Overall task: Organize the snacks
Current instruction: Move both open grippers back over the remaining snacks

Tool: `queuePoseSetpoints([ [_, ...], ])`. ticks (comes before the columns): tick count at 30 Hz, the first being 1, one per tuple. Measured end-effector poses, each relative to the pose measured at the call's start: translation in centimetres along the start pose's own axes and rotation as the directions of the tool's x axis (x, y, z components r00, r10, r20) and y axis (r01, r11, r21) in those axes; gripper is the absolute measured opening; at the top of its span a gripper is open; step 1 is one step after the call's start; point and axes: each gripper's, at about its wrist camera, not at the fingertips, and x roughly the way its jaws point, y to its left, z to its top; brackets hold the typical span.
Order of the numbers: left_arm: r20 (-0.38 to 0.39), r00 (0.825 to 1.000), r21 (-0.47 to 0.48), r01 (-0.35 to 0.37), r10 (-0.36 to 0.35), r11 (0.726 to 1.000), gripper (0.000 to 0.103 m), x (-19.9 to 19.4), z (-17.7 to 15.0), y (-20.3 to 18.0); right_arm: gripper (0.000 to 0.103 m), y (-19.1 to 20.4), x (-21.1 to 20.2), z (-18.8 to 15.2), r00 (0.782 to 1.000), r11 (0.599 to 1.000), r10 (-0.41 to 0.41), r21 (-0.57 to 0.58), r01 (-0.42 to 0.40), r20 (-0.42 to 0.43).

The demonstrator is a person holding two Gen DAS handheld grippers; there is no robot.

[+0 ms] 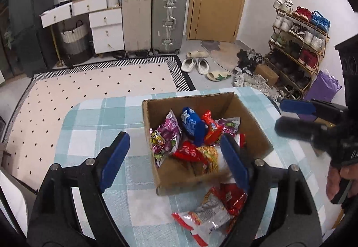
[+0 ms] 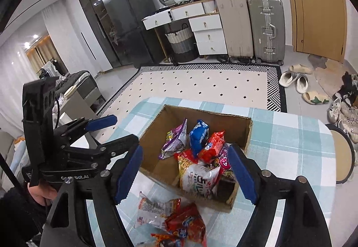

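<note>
Both the left gripper (image 1: 176, 157) and right gripper (image 2: 185, 173) gape over the upright-packed snack box (image 1: 257, 126).

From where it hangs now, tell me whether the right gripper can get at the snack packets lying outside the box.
Probably yes. The right gripper is open and empty, with the loose packets on the table just below it, in front of the cardboard box. Nothing covers them; the left gripper stands off to the side.
</note>
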Motion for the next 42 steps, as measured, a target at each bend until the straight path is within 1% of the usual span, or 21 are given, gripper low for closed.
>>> queuePoseSetpoints([
  [3,0.009,1.0,0.006,0.014,-0.014,1.0,0.082,-2.6,-1.1,-0.4,0.083,0.9,-1.9,-0.8,1.0,1.0,0.002,-0.006,-0.001,0.021],
  [5,0.038,0.999,0.014,0.0,-0.001,1.0,0.082,-4.3,-2.2,-0.8,0.086,1.7,-2.9,-1.3,0.999,1.0,0.006,-0.021,-0.005,0.04],
  [7,0.053,0.999,0.016,0.003,-0.004,1.0,0.084,-6.0,-3.2,-1.1,0.089,2.7,-4.2,-2.0,0.998,0.999,0.004,-0.045,-0.001,0.067],
  [10,0.069,0.998,0.01,-0.001,0.0,1.0,0.084,-8.4,-4.5,-1.5,0.09,3.8,-5.9,-3.1,0.995,0.999,0.013,-0.052,-0.008,0.094],
  [13,0.106,0.994,-0.004,-0.001,0.002,1.0,0.085,-11.0,-5.8,-1.8,0.093,4.8,-7.5,-4.2,0.992,0.998,0.023,-0.059,-0.016,0.122],
  [18,0.135,0.991,-0.025,0.016,-0.012,1.0,0.09,-14.3,-7.8,-2.3,0.096,6.4,-10.5,-6.7,0.981,0.997,0.044,-0.075,-0.03,0.19],
  [19,0.145,0.989,-0.023,0.01,-0.006,1.0,0.095,-15.1,-8.2,-2.5,0.097,6.6,-11.0,-7.3,0.978,0.997,0.046,-0.075,-0.032,0.202],
  [20,0.154,0.988,-0.021,0.007,-0.003,1.0,0.103,-15.7,-8.6,-2.7,0.097,6.9,-11.6,-8.1,0.975,0.997,0.048,-0.074,-0.033,0.216],
  [23,0.198,0.98,-0.013,-0.006,0.009,1.0,0.103,-17.9,-10.2,-3.3,0.098,7.5,-12.8,-9.9,0.968,0.997,0.046,-0.074,-0.028,0.246],
  [28,0.227,0.974,0.017,-0.013,0.009,1.0,0.103,-20.6,-13.3,-4.6,0.101,8.7,-14.9,-13.6,0.949,0.997,0.028,-0.083,-0.002,0.314],
  [29,0.231,0.973,0.022,-0.015,0.009,1.0,0.103,-21.1,-14.0,-4.9,0.102,9.1,-15.3,-14.6,0.943,0.997,0.023,-0.083,0.005,0.332],
  [31,0.227,0.974,0.035,-0.01,0.002,0.999,0.103,-21.5,-15.1,-5.4,0.102,9.6,-15.6,-15.8,0.941,0.995,0.018,-0.095,0.015,0.339],
  [32,0.221,0.975,0.042,-0.004,-0.005,0.999,0.103,-21.6,-15.6,-5.5,0.102,10.1,-15.7,-16.7,0.938,0.994,0.006,-0.107,0.033,0.345],
  [34,0.204,0.979,0.057,0.016,-0.027,0.998,0.103,-21.5,-16.9,-6.1,0.102,10.7,-15.7,-17.8,0.937,0.992,-0.006,-0.117,0.05,0.35],
  [36,0.189,0.981,0.059,0.031,-0.042,0.998,0.103,-21.2,-18.2,-6.4,0.102,11.7,-15.6,-19.3,0.933,0.988,-0.047,-0.123,0.097,0.358],
  [38,0.157,0.985,0.057,0.064,-0.072,0.996,0.103,-20.6,-19.7,-6.7,0.102,12.6,-15.4,-20.5,0.93,0.981,-0.072,-0.145,0.133,0.361],
  [42,0.11,0.991,0.076,0.07,-0.078,0.995,0.103,-18.5,-21.6,-7.6,0.102,13.8,-14.3,-22.7,0.935,0.979,-0.074,-0.153,0.135,0.347],
])
